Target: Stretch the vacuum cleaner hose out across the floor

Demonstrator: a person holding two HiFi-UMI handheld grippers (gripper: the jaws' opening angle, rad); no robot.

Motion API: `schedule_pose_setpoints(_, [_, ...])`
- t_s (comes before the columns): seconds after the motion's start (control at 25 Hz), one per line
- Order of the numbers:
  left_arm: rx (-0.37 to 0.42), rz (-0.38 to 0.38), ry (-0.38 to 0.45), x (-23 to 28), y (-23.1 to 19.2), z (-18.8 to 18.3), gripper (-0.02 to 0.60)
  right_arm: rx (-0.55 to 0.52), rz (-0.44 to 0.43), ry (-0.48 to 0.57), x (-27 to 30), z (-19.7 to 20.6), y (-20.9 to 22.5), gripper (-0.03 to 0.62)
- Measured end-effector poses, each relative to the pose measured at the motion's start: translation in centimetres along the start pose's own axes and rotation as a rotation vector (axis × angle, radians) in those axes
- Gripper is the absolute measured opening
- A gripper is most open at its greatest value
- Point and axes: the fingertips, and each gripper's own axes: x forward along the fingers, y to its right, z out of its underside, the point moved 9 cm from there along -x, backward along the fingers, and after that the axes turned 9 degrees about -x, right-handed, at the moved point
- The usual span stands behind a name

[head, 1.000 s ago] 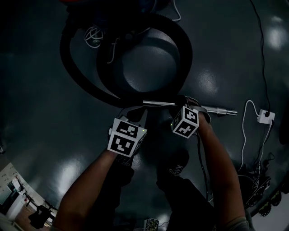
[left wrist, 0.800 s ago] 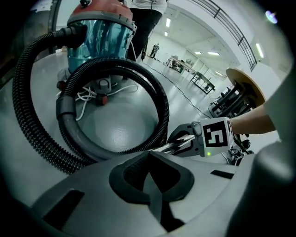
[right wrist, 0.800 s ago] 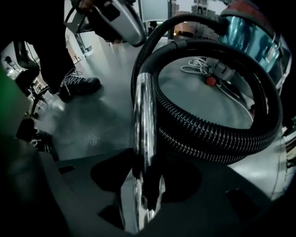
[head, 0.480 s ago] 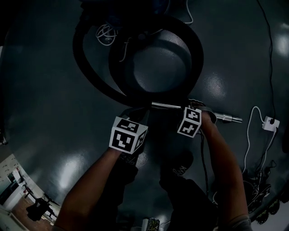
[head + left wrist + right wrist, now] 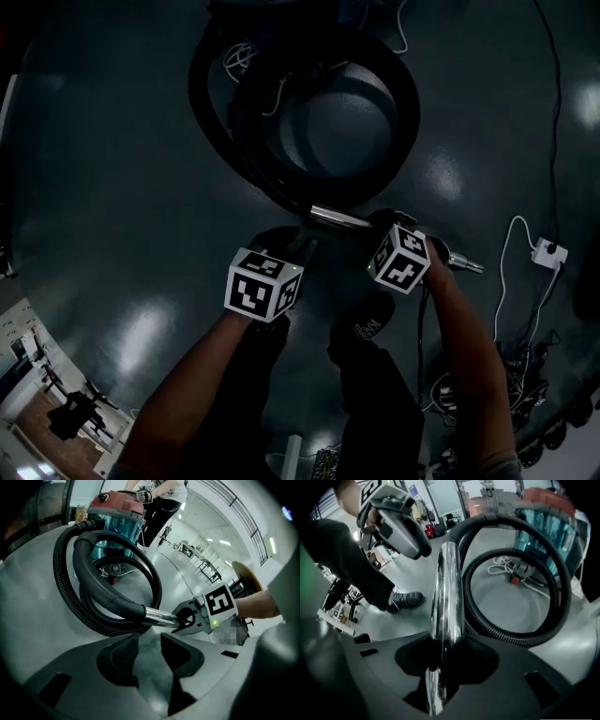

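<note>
While the right gripper (image 5: 439, 667) has just closed its jaws onto the chrome tube (image 5: 447, 592) at the free end, the left gripper (image 5: 151, 651) has just been opening, its jaws apart over bare floor (image 5: 112, 187) with nothing between them. Beyond them, at twelve o'clock in the head view, the black hose (image 5: 405, 103) lies coiled in loops beside the vacuum cleaner (image 5: 117, 527). Stretching looks barely begun. Next, the tube likely needs drawing away from the coil toward four o'clock, the left taking hold further up. No brand is legible; the marker cubes (image 5: 261, 291) carry only square patterns.

Floor (image 5: 112, 187) w/ coiled hose (image 5: 405, 103), vac (image 5: 117, 522), cables (image 5: 500, 567)
</note>
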Motion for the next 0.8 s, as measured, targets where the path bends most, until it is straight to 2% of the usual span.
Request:
schedule_pose_setpoints(0.08, [-0.079,0.049,0.073,-2.3,1.4,-0.6,0.237,0.027,0.019,0.032,-2.8,-0.9,-1.2,0.138])
schedule_pose_setpoints(0.12, [-0.124,0.074,0.116,-3.5,2.1,-1.2,0.276,0.044,0.028,0.052,-4.1,-1.2,-2.0,0.138])
schedule_pose_setpoints(0.24, [-0.227,0.136,0.254,-7.3,4.6,-3.9,0.328,0.083,0.064,0.123,-8.8,-2.9,-4.1,0.138])
schedule_pose_setpoints(0.36, [-0.259,0.164,0.365,-11.5,7.5,-7.3,0.328,0.112,0.101,0.183,-13.7,-5.1,-6.5,0.138])
schedule_pose_setpoints(0.48, [-0.192,0.149,0.422,-15.1,10.8,-10.4,0.327,0.170,0.140,0.239,-18.4,-6.7,-8.4,0.138])
schedule_pose_setpoints(0.52, [-0.153,0.133,0.435,-16.4,11.9,-11.3,0.301,0.196,0.152,0.259,-20.0,-7.2,-8.9,0.138])
schedule_pose_setpoints(0.56, [-0.123,0.124,0.449,-17.8,13.2,-12.1,0.206,0.222,0.159,0.278,-21.6,-7.7,-9.4,0.138])
schedule_pose_setpoints(0.8, [-0.068,0.188,0.560,-25.3,22.9,-14.6,0.133,0.315,0.151,0.356,-29.6,-10.5,-13.1,0.140])
